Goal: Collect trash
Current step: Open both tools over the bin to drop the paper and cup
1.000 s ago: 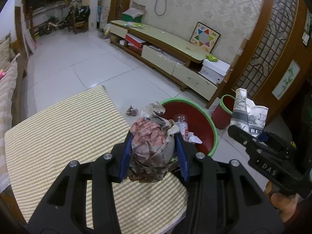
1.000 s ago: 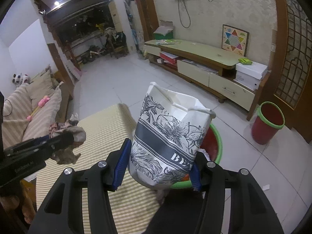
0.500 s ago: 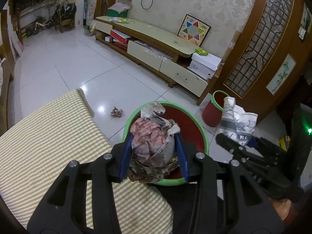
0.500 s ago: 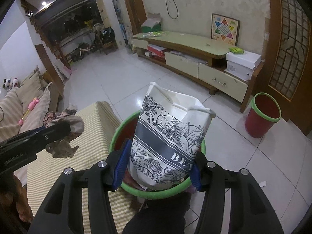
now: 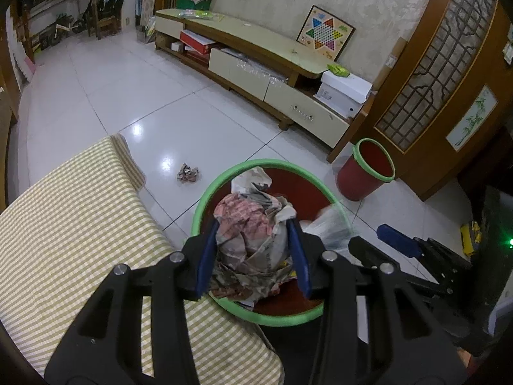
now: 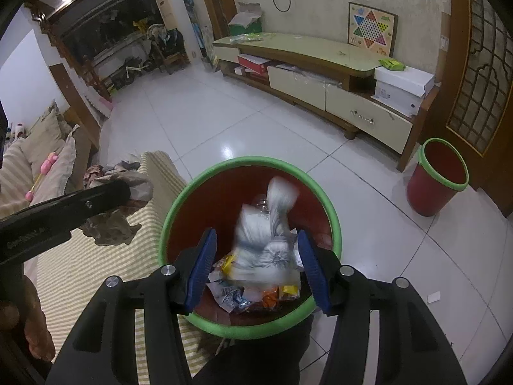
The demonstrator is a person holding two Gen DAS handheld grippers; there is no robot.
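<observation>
Now we hold two loads' worth of work over the big bin [image 6: 179, 207]. Our right gripper [image 6: 256, 256] stands with its jaws apart and nothing between them; a blurred white paper bag [image 6: 267, 234] shows below it inside the bin, apparently dropping, though the blur keeps us from saying whether it has landed. Our left gripper [image 5: 253, 253] is closed on a crumpled paper wad [image 5: 253, 234], and it sits over the near edge of the bin, close to the checked cushion [image 5: 73, 224].

To do this step well, we judge it best to carry the wad further over the middle of the bin before we let go, since at the rim a light, springy ball could bounce onto the cushion or the floor. We should open the jaws fully, because loose flaps hang below the pads and may snag. Keeping the right gripper off to its own side leaves the drop path free.

The wad is newspaper, pinkish and grey, tightly scrunched on top and ragged underneath. The bin is red inside with a green rim and already holds wrappers and paper. Another small paper scrap [image 5: 187, 173] lies on the tiled floor just beyond the bin, and we judge it the next pick. A smaller bin [image 5: 372, 170] stands apart near the door.
</observation>
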